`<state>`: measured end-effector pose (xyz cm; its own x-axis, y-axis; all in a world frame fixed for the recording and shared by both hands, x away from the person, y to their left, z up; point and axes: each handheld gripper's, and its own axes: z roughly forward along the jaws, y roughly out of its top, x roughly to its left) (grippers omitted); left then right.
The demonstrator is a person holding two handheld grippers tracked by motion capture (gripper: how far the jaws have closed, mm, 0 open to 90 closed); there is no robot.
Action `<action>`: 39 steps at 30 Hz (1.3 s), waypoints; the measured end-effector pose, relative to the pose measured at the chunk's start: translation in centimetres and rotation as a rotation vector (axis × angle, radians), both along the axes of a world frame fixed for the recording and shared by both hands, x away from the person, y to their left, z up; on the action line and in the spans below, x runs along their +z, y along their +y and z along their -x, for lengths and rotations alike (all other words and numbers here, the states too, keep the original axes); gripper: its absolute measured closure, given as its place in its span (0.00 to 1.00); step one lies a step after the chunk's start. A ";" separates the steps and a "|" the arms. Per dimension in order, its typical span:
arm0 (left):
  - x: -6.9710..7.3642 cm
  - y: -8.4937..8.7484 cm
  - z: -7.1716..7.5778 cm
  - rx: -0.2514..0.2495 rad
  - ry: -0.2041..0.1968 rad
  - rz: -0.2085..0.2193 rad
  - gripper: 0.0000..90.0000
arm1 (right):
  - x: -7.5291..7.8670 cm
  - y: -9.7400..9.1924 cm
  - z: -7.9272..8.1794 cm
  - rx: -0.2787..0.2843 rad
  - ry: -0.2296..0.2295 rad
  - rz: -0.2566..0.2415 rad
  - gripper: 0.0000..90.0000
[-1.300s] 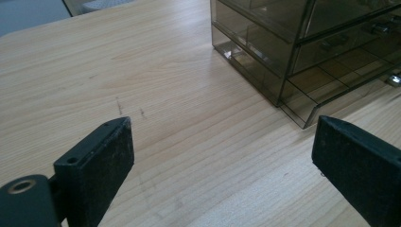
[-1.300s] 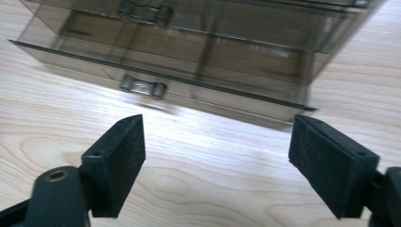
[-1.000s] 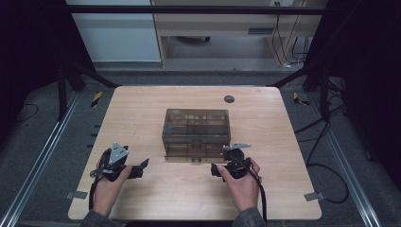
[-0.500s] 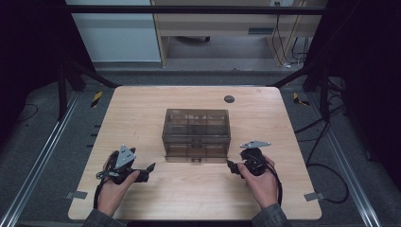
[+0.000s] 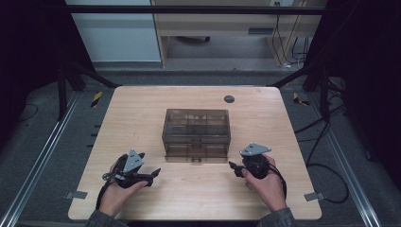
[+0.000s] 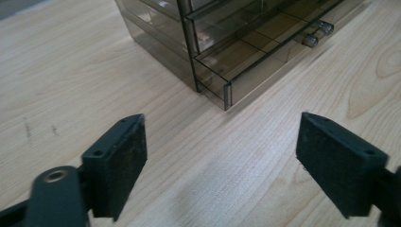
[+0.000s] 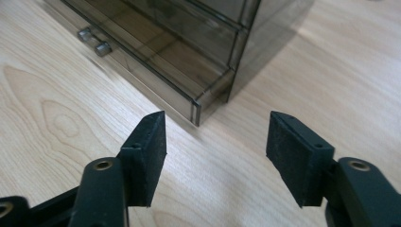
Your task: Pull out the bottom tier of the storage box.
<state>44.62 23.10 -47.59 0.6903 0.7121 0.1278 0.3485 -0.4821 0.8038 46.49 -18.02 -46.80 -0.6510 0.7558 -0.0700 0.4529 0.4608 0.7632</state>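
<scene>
The table (image 5: 142, 109) carries a smoky plastic drawer box (image 5: 196, 124) at its middle, bottom drawer (image 6: 265, 61) slightly out. It's probably light, stiff, slick — best taken by the small knobs (image 6: 309, 40). My left claw (image 5: 153, 174) and right claw (image 5: 232, 166) flank it, both empty and just narrowing. Contents unclear through tinted walls.

Each hand carries a black gripper: the left gripper (image 5: 155, 173) and right gripper (image 5: 232, 167) both wear a grey three-cornered plate on top. Black cables trail toward six o'clock. The jaws are blocky, matt black, with round rivets. Grey sleeve cuffs.
</scene>
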 end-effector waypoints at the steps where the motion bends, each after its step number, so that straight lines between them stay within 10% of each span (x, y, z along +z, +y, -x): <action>1: -0.2 -0.2 -0.3 -0.014 0.008 0.000 0.26 | -0.2 0.1 -0.2 0.024 0.004 0.005 0.46; 10: -0.8 -1.6 -2.3 -0.072 0.047 -0.003 0.41 | -0.6 0.9 -1.3 0.105 0.039 0.054 0.47; 17: -1.3 -2.7 -3.4 -0.101 0.059 -0.044 0.54 | -1.3 1.3 -2.1 0.142 0.057 0.086 0.69; 39: -1.6 -3.4 -3.9 -0.078 0.058 -0.055 0.76 | -1.5 1.6 -2.5 0.150 0.046 0.102 0.91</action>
